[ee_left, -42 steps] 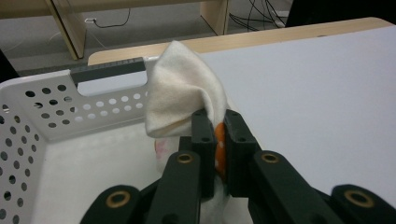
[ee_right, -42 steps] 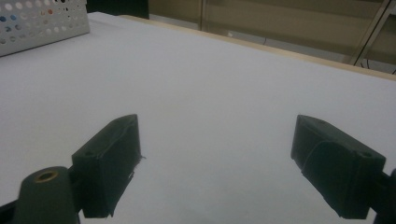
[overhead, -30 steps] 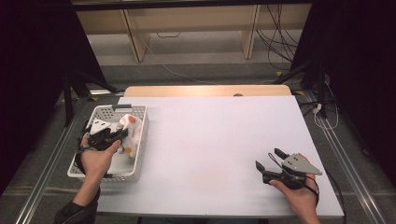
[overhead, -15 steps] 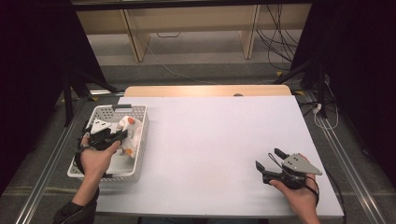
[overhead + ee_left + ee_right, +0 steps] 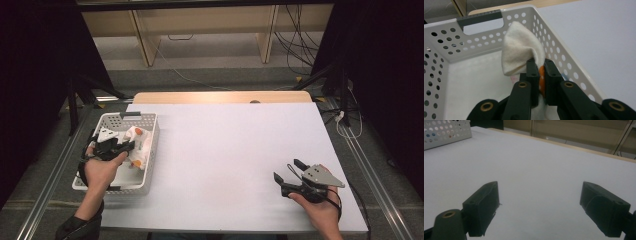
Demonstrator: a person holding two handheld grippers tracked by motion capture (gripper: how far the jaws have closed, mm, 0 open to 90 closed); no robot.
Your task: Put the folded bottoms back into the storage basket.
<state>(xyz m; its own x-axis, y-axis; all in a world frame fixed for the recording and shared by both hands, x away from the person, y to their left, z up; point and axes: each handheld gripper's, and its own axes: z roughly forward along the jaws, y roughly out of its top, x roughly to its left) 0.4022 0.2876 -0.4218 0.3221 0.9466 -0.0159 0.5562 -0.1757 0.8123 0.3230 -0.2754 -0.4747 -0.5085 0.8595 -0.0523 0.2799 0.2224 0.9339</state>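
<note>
**Left claw pinches the cloth inside the basket, with the bare tabletop off to three o'clock**

The left claw (image 5: 539, 68) has its jaws drawn together on a fold of cream cloth (image 5: 520, 47), with an orange, white-dotted patch of the fabric caught between the pads. The cloth rises from the grip toward twelve o'clock in the left gripper view, a rounded peak standing above the jaw tips, while the rest of it sags down into the basket (image 5: 446, 45). In the high view the left claw (image 5: 114, 146) sits over the right half of the basket (image 5: 116, 188), and the cloth (image 5: 136, 146) lies against the basket's long wall at three o'clock. The coming move likely turns on that wall: the fabric must probably lift clear of the rim before it can travel toward three o'clock onto the tabletop (image 5: 225, 150).

The right claw (image 5: 291, 171) rests well apart near the tabletop's near right corner, jaws spread wide with nothing between them; the left hand (image 5: 100, 170) is by far the nearer.

The left gripper view shows the pinch and the dotted patch. The high view gives the basket's place at the tabletop's left edge. The right gripper view shows its claw (image 5: 539, 212) agape over bare surface, with the basket (image 5: 446, 131) at eleven o'clock.
</note>
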